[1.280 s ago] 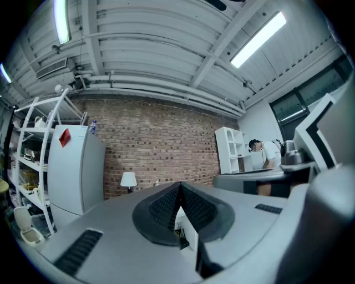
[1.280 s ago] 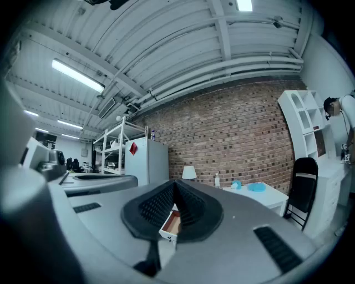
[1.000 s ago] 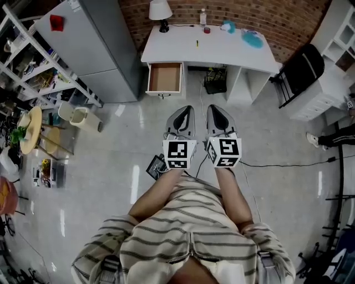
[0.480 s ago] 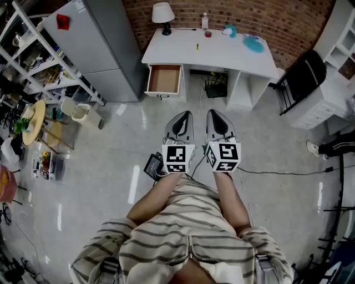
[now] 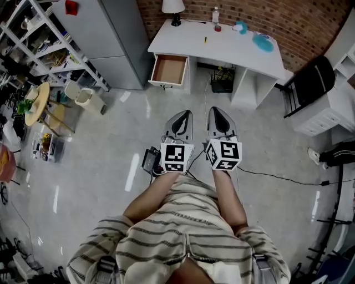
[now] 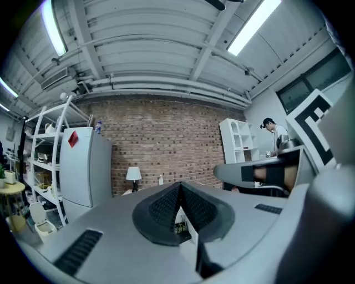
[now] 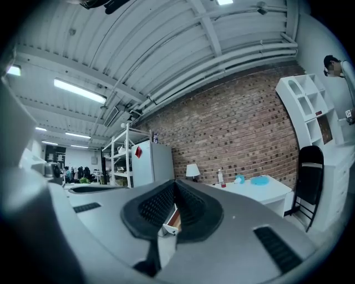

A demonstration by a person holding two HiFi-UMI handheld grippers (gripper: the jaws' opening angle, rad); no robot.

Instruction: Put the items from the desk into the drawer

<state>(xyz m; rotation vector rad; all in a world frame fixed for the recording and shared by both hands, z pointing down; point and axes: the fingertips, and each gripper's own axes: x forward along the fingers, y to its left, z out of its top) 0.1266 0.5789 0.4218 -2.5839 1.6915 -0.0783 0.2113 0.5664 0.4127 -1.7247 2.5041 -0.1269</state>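
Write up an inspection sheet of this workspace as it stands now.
Surface: white desk, mostly bare; its drawer stands open, nothing seen inside.
Job's things: all on the desk, none stowed: bottle, small red item, yellow pen-like item, small blue item, larger blue item; a lamp at the desk's back edge.
Clutter: black box on the floor by the left gripper.
Grippers: left gripper and right gripper both shut, empty, side by side, well short of the desk.
Cables: black cable across the floor on the right.
Surroundings: brick wall, grey fridge, shelving, black chair.
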